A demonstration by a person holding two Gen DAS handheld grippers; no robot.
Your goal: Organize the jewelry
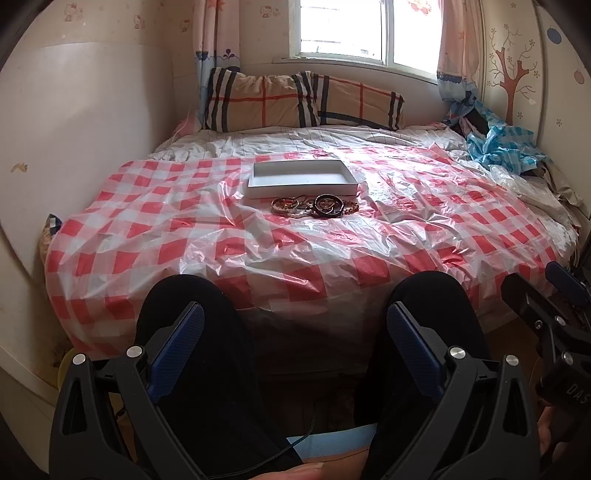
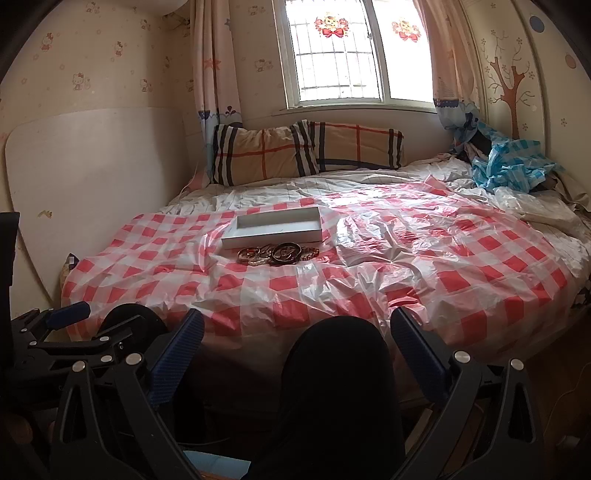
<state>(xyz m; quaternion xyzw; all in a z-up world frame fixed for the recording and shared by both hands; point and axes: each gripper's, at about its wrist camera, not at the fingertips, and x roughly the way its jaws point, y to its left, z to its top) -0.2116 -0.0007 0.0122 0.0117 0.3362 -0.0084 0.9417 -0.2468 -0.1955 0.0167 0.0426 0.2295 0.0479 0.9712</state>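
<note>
Plainly, both grippers wide (and empty): left gripper (image 1: 295, 317), right gripper (image 2: 297, 325).

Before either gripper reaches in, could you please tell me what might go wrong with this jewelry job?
The dark and gold bangles and chains lie tangled in one overlapping pile, so lifting one may drag others. The glossy red-and-white checked plastic sheet is wrinkled and probably slippery, so pieces or the shallow white rectangular tray could slide. Both the left gripper and right gripper are open and far back.

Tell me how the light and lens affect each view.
Left wrist: window blown out white, glare on the plastic sheet, fisheye bending the walls. Right wrist: window bright though its grille shows, sheen on the sheet, knee in dark shadow.
</note>
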